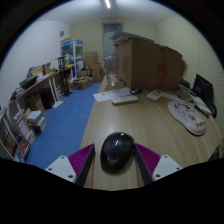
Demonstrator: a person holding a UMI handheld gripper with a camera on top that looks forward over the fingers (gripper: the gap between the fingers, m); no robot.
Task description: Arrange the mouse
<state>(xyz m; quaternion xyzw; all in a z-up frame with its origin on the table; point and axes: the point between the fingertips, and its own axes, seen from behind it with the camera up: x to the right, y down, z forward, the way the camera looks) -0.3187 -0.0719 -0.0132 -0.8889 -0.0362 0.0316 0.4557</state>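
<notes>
While shelving crowded with books and boxes filled the left of the frame, a blue carpeted floor ran beside it toward the back of the room, where a tall glass-fronted cabinet stood at the upper left. A pale wooden table took up the middle and right of the frame. At the bottom centre, the gripper was spread apart, its two fingers showing magenta pads to either side of a rounded black computer mouse. The mouse rested on the table between the fingers; whether the pads actually pressed on its flanks could not be told, though the left pad lay just beside it and the right looked equally close. Further up the table, near the middle of the frame, lay a flat white keyboard-like object and a sheet of white paper. Behind these, at upper centre-right, stood a large brown cardboard box. Toward the right lay a white oval palette-like board with coloured dabs, and beyond it, at the far right, a dark laptop-like device.
</notes>
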